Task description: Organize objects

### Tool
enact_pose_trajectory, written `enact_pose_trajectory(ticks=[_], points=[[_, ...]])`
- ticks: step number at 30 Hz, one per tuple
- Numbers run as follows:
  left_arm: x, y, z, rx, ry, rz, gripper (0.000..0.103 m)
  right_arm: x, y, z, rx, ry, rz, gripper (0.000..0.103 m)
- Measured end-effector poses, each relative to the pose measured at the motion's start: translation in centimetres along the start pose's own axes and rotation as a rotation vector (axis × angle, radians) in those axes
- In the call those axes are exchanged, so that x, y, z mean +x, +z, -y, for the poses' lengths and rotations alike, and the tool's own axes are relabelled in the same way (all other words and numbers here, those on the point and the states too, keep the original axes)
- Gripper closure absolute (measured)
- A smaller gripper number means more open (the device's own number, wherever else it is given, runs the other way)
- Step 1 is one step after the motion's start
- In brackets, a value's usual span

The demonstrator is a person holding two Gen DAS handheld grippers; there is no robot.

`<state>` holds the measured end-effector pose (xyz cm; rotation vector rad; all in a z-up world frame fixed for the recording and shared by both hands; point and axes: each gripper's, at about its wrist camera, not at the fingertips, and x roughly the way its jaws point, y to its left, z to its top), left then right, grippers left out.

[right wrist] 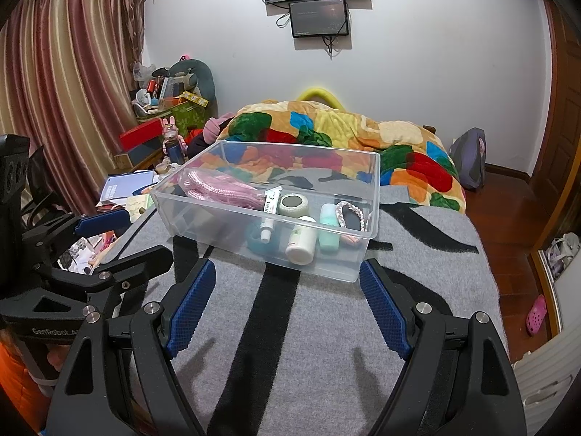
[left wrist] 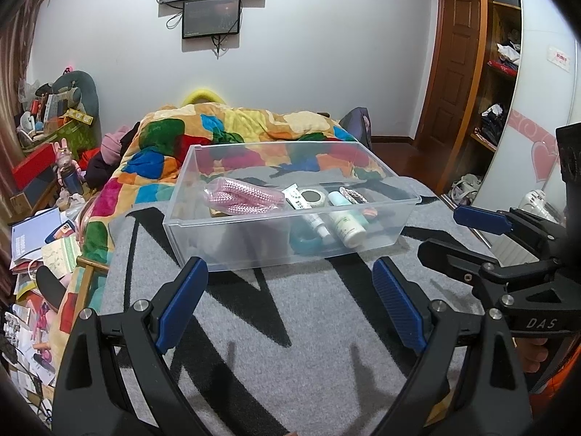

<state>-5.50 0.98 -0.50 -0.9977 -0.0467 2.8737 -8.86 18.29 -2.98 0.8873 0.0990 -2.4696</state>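
Observation:
A clear plastic bin (left wrist: 232, 247) (right wrist: 203, 229) stands on a grey blanket with black stripes (left wrist: 290, 312) (right wrist: 308, 327). Inside lie a pink mesh bundle (left wrist: 243, 196) (right wrist: 218, 187), a white tube (left wrist: 296, 198) (right wrist: 270, 205), a round tape roll (left wrist: 311, 196) (right wrist: 293, 204), a white bottle (left wrist: 346, 225) (right wrist: 301, 241), a mint bottle (right wrist: 328, 229), a teal ring (left wrist: 307, 243) (right wrist: 256, 238) and a braided band (left wrist: 352, 194) (right wrist: 350, 212). My left gripper (left wrist: 290, 290) is open and empty just in front of the bin. My right gripper (right wrist: 287, 290) is open and empty, also just short of the bin.
A colourful quilt (left wrist: 225, 134) (right wrist: 363, 134) lies behind the bin. Cluttered papers and boxes (left wrist: 43, 239) (right wrist: 145, 138) fill the left side. A wardrobe (left wrist: 501, 72) stands to the right, with wooden floor (right wrist: 508, 225) beside the bed. The right gripper shows in the left wrist view (left wrist: 464, 232).

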Motion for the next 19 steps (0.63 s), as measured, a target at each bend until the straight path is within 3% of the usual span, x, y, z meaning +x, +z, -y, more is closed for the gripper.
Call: enact_pose_trajectory(ticks=[19], points=[[0.2,-0.22,-0.23,-0.012,-0.023,-0.02,0.01,0.03,-0.36,0.26,0.01,-0.001,-0.009,0.024]])
